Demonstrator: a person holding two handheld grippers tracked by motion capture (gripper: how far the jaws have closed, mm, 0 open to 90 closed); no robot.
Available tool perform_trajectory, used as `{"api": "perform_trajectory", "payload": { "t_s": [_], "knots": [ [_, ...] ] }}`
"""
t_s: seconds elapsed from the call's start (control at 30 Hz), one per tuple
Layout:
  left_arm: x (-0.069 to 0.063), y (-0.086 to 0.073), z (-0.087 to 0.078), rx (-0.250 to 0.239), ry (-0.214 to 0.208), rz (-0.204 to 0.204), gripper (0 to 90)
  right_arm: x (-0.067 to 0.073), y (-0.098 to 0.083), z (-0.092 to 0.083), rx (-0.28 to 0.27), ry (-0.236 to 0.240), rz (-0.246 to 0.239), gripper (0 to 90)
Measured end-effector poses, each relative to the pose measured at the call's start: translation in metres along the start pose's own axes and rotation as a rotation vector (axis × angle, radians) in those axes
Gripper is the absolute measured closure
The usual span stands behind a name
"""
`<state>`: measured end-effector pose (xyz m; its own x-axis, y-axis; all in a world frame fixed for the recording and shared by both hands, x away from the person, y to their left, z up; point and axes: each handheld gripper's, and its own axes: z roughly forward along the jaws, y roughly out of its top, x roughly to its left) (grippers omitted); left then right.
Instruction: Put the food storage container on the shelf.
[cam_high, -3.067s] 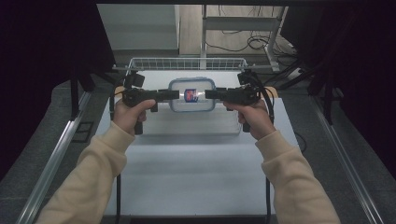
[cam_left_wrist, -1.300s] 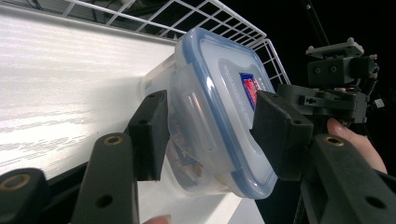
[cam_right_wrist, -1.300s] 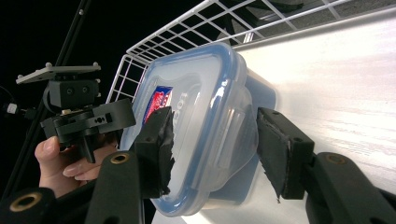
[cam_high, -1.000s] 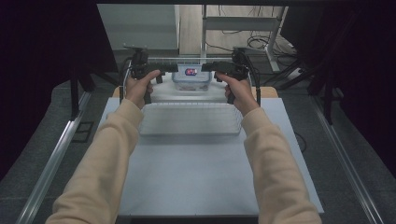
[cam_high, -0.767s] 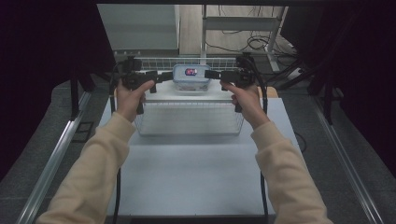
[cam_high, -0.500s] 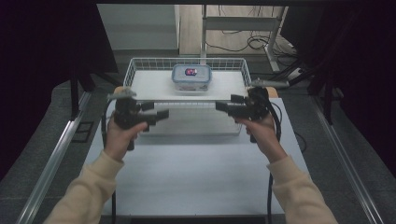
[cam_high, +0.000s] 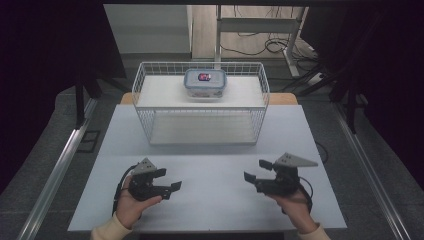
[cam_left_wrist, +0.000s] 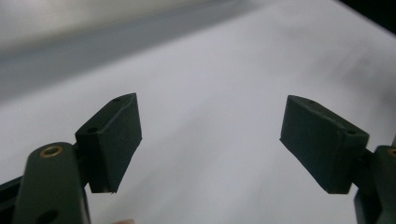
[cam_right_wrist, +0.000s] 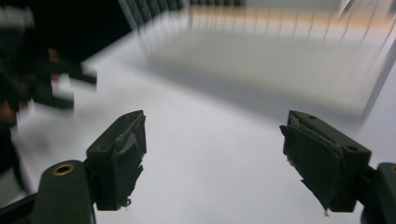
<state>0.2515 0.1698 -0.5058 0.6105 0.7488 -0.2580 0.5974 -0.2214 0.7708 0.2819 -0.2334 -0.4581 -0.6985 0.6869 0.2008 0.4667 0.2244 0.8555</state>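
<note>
On the white tabletop (cam_high: 210, 150), near its front edge, both hands rest low. Left gripper (cam_high: 170, 180) sits in the left hand (cam_high: 131, 205); right gripper (cam_high: 252, 171) sits in the right hand (cam_high: 292, 207). The two grippers point toward each other, well apart, with bare tabletop between their fingers.

Left gripper view: the two black fingers (cam_left_wrist: 114, 140) stand spread, nothing between them, only blurred white surface beyond. Its jaws have just been closing a little, yet a wide gap is left and nothing is pinched.

Right gripper view: fingers (cam_right_wrist: 119, 156) spread wide, nothing between them; the pads show worn, frayed edges. Its jaws have also just been closing slightly, with no thing in the gap. Far ahead of these fingers, blurred, the other gripper and the wire basket show.

Task's thing: a clear food container (cam_high: 205, 82) with a bluish lid and a small red-and-dark item seen through it. It lies well beyond both sets of fingers, at the far side of the tabletop, on the white top panel of the white wire basket (cam_high: 145, 107). It sits roughly midway between the two grippers' lines, toward the back rim of the basket, upright, touched by neither gripper.

A grey three-cornered plate tops each gripper; cables trail back from each toward the hands.
</note>
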Motion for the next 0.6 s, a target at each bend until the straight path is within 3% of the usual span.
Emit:
{"api": "perform_trajectory", "payload": {
  "t_s": [0.07,0.13,0.33,0.6],
  "knots": [
    [-0.001,-0.002,-0.002,-0.007,0.030,0.017,20.2,0.001,-0.019,0.005,0.067,0.004,-0.008,21.6],
    [0.000,-0.002,-0.005,-0.026,0.027,0.010,20.2,0.001,-0.028,0.008,0.106,-0.013,-0.024,21.5],
    [0.004,-0.006,-0.003,-0.026,0.063,0.011,20.7,-0.003,-0.026,0.008,0.089,-0.019,-0.026,21.5],
    [0.007,-0.009,0.002,-0.008,0.101,0.033,20.8,-0.005,-0.032,0.016,0.132,-0.039,-0.057,19.4]
  ]
}}
